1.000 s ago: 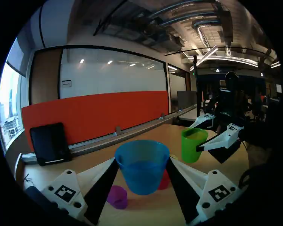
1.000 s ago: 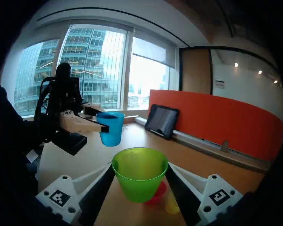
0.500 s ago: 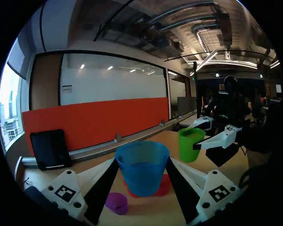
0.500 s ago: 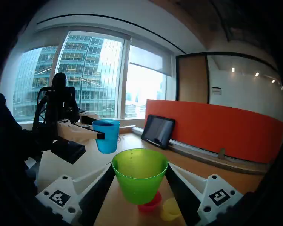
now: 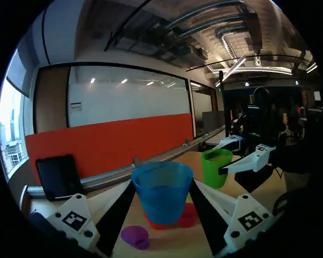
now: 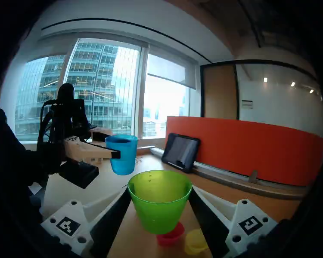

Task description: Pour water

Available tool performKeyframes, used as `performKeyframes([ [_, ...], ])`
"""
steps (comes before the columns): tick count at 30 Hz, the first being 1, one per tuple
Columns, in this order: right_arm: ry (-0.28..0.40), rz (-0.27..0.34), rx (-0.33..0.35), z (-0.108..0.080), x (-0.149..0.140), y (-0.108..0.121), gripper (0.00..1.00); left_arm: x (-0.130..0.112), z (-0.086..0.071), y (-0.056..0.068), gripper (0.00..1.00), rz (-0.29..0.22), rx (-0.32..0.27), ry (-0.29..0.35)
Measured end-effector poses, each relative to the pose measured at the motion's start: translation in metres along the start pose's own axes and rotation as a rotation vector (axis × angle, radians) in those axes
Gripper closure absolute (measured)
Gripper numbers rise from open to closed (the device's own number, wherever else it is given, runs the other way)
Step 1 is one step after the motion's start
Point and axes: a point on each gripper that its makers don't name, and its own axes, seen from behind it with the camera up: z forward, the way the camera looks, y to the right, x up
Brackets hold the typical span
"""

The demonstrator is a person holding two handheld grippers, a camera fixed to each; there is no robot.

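Left tool [image 5: 162,185] is pinching a see-through blue cup [image 5: 161,204], upright, with water showing partway up, held above the worktop [image 5: 178,243]. Right tool [image 6: 159,195] clamps a translucent green cup [image 6: 159,213], also upright. A small purple cup [image 5: 135,236] sits underneath.
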Motion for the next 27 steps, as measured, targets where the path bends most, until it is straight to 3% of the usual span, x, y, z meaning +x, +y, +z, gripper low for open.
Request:
performKeyframes([
  [15, 0.005, -0.016, 0.031, 0.012, 0.003, -0.010, 0.08, 0.032, -0.002, -0.011, 0.14, 0.146, 0.050, 0.043],
  [27, 0.016, -0.012, 0.061, 0.022, 0.007, -0.021, 0.08, 0.054, -0.001, -0.010, 0.14, 0.256, 0.068, 0.066],
])
